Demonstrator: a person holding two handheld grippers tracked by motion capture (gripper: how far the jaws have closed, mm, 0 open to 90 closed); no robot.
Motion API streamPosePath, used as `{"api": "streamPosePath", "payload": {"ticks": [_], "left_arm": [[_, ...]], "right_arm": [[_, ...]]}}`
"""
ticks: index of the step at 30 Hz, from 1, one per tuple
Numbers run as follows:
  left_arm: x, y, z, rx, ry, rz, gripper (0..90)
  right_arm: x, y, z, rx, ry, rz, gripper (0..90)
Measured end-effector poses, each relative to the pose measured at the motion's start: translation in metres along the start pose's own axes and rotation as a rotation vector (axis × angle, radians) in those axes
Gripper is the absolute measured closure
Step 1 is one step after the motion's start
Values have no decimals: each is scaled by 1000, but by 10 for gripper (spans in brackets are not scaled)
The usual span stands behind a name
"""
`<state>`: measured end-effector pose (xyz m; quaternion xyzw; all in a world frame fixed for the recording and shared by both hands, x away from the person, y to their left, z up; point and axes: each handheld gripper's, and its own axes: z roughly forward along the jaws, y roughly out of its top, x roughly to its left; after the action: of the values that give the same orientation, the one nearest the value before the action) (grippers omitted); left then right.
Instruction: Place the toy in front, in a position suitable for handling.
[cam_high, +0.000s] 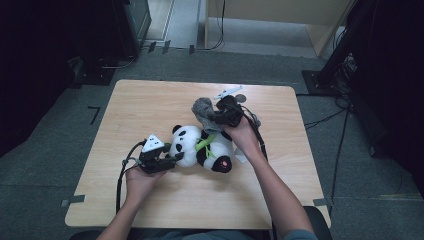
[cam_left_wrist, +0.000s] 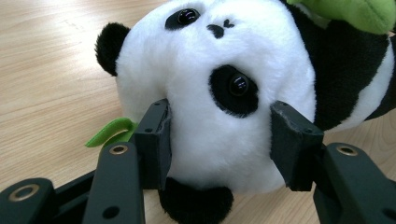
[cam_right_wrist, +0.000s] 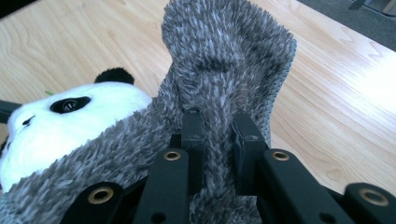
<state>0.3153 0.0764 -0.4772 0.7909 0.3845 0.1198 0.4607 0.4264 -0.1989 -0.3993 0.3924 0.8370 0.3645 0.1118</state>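
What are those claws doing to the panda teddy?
A person at the wooden table holds a claw in each hand. The left claw grips the head of the black-and-white plush panda, which lies on the table. The right claw is shut on a fuzzy grey fabric piece and holds it up beside the panda. It may be a bit of clothing for the toy, but that isn't clear.

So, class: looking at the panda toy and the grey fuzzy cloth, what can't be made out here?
- Panda toy: left gripper view, body cut off by the right edge.
- Grey fuzzy cloth: right gripper view, lower end hidden behind the right gripper.
- Cloth's exact kind: high view, too small.
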Motion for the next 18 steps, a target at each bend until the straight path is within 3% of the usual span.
{"api": "streamPosePath", "payload": {"ticks": [5, 9, 11, 18], "left_arm": [[1, -1, 0, -7, -5, -1, 455], [-1, 0, 0, -6, 6, 0, 454], [-1, 0, 0, -8, 8, 1, 454], [-3, 0, -1, -10, 18, -1, 452]], "right_arm": [[0, 4, -16, -67, 18, 16, 794], [14, 11, -31, -133, 44, -23, 794], [23, 15, -34, -136, 56, -40, 794], [55, 20, -15, -110, 137, -114, 792]]}}
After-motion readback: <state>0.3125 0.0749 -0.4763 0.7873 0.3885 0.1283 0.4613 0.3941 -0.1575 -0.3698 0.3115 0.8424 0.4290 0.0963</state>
